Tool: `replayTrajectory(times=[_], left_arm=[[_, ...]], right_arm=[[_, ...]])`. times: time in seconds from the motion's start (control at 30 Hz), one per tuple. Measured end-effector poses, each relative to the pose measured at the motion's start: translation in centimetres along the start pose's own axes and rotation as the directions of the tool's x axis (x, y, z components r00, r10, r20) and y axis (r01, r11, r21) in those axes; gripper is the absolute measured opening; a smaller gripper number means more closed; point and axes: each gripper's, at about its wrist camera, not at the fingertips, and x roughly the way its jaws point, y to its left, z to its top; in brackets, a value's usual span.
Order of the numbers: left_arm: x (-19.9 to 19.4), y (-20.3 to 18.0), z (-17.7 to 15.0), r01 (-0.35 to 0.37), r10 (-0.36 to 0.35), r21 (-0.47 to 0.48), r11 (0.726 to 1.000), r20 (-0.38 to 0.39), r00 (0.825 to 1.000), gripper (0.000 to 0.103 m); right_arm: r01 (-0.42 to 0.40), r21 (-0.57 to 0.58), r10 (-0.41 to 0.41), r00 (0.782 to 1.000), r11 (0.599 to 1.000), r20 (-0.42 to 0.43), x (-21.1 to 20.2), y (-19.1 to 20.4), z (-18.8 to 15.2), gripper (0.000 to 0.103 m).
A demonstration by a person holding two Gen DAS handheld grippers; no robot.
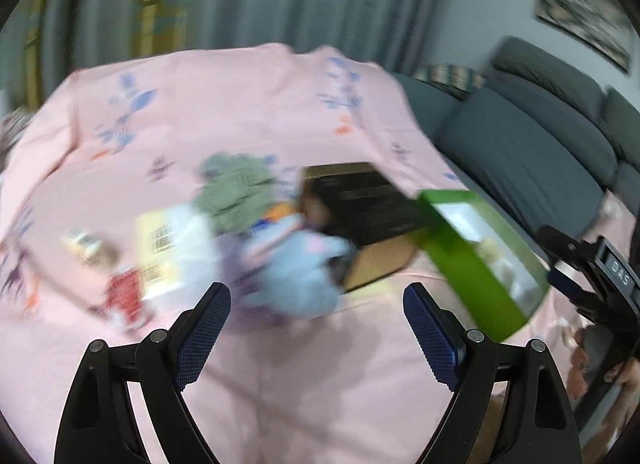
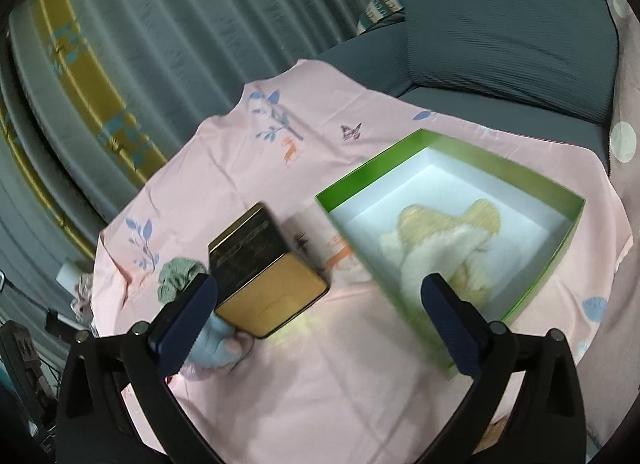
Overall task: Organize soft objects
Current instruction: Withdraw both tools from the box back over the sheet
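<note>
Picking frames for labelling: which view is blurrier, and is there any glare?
Left wrist view: heavy motion smear over the soft toys and black tin. Right wrist view: sharper, green box mildly smeared, a small bright patch on the pink cloth.

The left wrist view looks forward and downward between its own two black fingers over a table draped in a pink cloth printed with blue leaves (image 1: 248, 112), close above it and heavily blurred, facing grey curtains with a grey sofa (image 1: 532, 144) at the right. The right wrist view looks down at the same cloth (image 2: 248, 184) from farther right, near an open green cardboard box with a white inside (image 2: 568, 200). Both views share that box (image 1: 460, 260), the black-and-gold rectangular tin (image 1: 372, 200) (image 2: 256, 260), and the sofa (image 2: 500, 32).
</note>
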Motion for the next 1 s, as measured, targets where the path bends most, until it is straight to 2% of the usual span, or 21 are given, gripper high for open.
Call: replayTrajectory(times=[0.13, 0.23, 0.43, 0.63, 0.83, 0.93, 1.0], left_arm=[[-1.8, 4.9, -1.5, -0.075, 0.076, -0.096, 0.993, 0.006, 0.997, 0.088], [-3.0, 8.2, -2.7, -0.1, 0.103, -0.169, 0.98, 0.005, 0.995, 0.088], [-4.7, 12.4, -4.8, -0.176, 0.18, -0.237, 0.955, -0.005, 0.984, 0.088], [-5.3, 16.1, -6.5, -0.195, 0.197, -0.306, 0.932, -0.026, 0.98, 0.088], [-5.8, 18.0, -7.3, -0.204, 0.203, -0.35, 0.914, -0.041, 0.978, 0.088], [-5.9, 18.5, -7.4, -0.205, 0.202, -0.357, 0.911, -0.046, 0.978, 0.088], [-5.8, 18.7, -7.7, -0.213, 0.207, -0.362, 0.908, -0.055, 0.977, 0.088]], right_arm=[[0.021, -0.085, -0.024, 0.999, 0.996, -0.026, 0.4, 3.3, -1.2, 0.102], [0.024, -0.153, -0.028, 0.999, 0.988, -0.024, 0.5, 6.0, -2.1, 0.102], [0.003, -0.28, -0.018, 0.999, 0.96, -0.052, 1.4, 10.9, -4.4, 0.102], [-0.046, -0.358, 0.011, 0.995, 0.933, -0.099, 2.6, 15.1, -7.0, 0.102], [-0.077, -0.387, 0.026, 0.99, 0.919, -0.136, 3.8, 18.0, -8.7, 0.102], [-0.119, -0.385, 0.055, 0.983, 0.915, -0.173, 4.6, 19.1, -9.2, 0.102], [-0.169, -0.381, 0.087, 0.971, 0.909, -0.223, 5.7, 20.3, -9.5, 0.101]])
